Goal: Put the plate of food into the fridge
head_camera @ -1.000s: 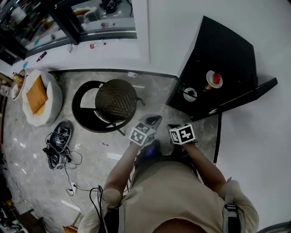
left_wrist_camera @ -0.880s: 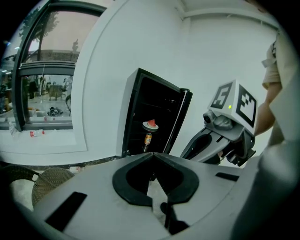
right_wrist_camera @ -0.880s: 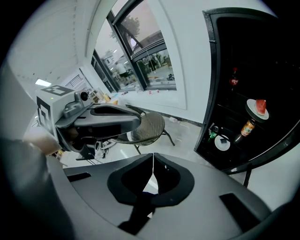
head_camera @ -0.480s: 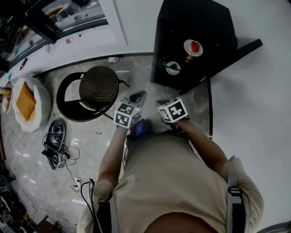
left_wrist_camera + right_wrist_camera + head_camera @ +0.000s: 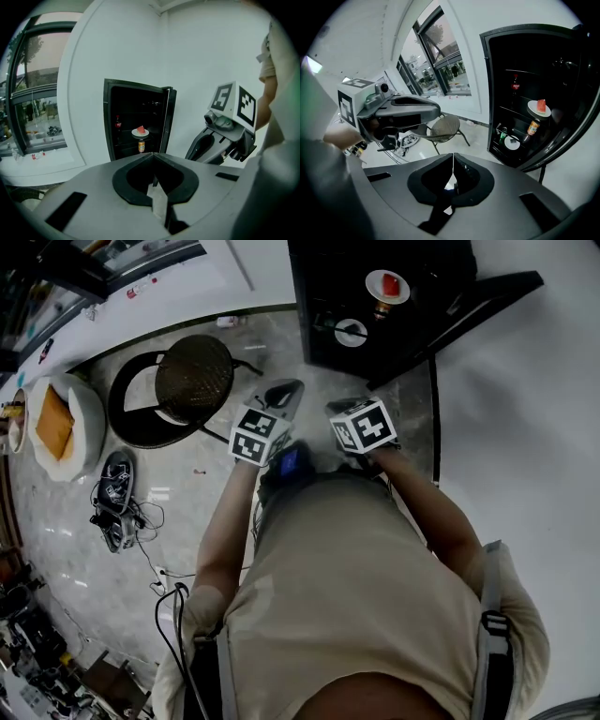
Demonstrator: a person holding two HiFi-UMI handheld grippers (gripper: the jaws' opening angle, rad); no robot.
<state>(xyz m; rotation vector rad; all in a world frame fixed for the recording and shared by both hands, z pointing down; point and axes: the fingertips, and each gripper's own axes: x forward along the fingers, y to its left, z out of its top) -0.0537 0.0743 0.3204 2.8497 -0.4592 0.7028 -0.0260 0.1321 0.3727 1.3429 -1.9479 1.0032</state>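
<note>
Apparently placing done: white plate with red food (image 5: 386, 285) on shelf inside open black fridge (image 5: 323, 287). Left gripper (image 5: 153, 161), right gripper (image 5: 453, 164) pinched together, empty. Next, likely: push door (image 5: 487, 292) shut.

Left gripper (image 5: 153, 159), right gripper (image 5: 453, 159): jaws pressed together, nothing between them. Held side by side ahead of torso, forearms reaching forward, tips angled downward.

I hold my left gripper (image 5: 279, 397) and right gripper (image 5: 347, 410) side by side in front of my chest, both pointing toward the open black fridge (image 5: 314, 296). A plate of red food (image 5: 386, 284) sits inside it. A wicker chair (image 5: 194, 377) stands on the floor left of the fridge.
</note>
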